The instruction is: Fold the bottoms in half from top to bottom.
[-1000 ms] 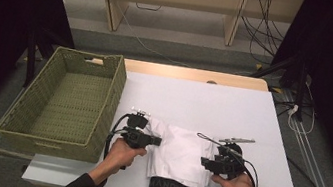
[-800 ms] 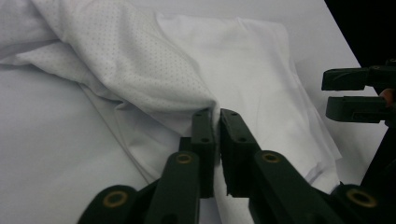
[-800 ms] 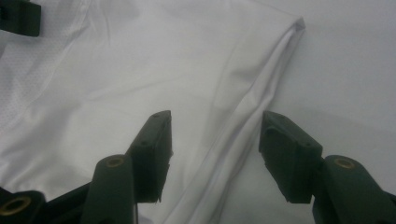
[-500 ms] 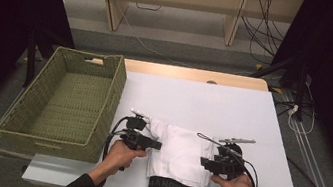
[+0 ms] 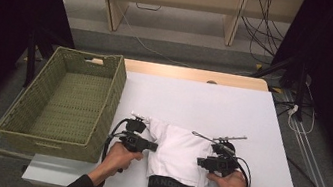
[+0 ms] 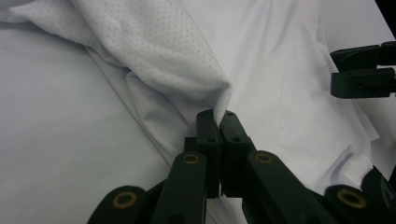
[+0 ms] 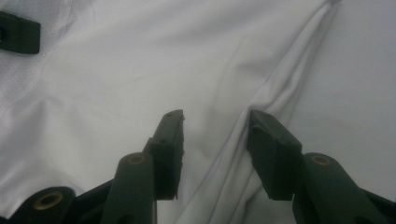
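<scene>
White tabletop (image 5: 233, 109) on metal frame, pale wood strip (image 5: 198, 74) along far edge. Grey floor (image 5: 184, 30) beyond, loose cables (image 5: 261, 27) trailing across it at far right. Light wooden shelf legs (image 5: 110, 1) standing at back. Black curtains (image 5: 6, 2) on both sides, dark. Green woven basket (image 5: 69, 101) at table's left edge. Light even, from above

far tabletop (image 5: 203, 102): free | left: basket (image 5: 100, 113) blocks

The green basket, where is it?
In the high view the green basket sits at the table's left edge, just left of the left gripper and white garment.
</scene>
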A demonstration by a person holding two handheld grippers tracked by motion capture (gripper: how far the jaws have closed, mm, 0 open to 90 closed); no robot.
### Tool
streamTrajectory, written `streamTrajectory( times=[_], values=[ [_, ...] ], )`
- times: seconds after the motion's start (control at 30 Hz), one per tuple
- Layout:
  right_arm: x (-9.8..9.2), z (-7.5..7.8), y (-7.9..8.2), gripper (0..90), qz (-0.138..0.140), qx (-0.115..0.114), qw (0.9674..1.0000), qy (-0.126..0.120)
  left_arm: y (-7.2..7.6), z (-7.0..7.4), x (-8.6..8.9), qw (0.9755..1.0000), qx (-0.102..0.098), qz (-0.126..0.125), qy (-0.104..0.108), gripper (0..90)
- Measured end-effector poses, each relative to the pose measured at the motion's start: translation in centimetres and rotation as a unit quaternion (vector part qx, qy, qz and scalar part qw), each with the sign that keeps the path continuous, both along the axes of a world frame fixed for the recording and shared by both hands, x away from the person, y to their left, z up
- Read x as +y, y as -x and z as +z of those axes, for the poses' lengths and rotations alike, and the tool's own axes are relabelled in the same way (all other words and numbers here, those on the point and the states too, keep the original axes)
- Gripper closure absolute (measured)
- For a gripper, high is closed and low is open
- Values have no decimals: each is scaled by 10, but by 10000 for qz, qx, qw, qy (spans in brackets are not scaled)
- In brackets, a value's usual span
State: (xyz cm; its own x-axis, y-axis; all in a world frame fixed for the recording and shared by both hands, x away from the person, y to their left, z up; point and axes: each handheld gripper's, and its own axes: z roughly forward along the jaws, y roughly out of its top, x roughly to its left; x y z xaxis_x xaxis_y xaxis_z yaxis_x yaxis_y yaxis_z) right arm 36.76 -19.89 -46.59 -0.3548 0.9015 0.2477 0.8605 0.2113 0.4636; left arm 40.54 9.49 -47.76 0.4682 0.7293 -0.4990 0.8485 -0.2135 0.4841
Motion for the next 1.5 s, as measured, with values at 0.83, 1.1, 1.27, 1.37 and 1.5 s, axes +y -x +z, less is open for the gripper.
streamTrajectory(
  times=[0.83,1.1,1.27,1.37,1.5],
  values=[
    [16,1,-9,589,-326,-64,9983,477,0,3,4,9999,7,28,139,837],
    [16,0,-12,795,-425,-221,9963,712,1,2,3,9999,11,-6,117,858],
    [13,2,-15,899,-364,-237,9972,614,1,4,3,9999,-9,-20,146,876],
    [9,9,-15,900,-379,-351,9975,473,0,6,4,9997,-35,3,251,877],
    [4,22,-20,900,-511,-549,9968,260,-3,14,3,9994,-121,10,330,877]
  ],
)
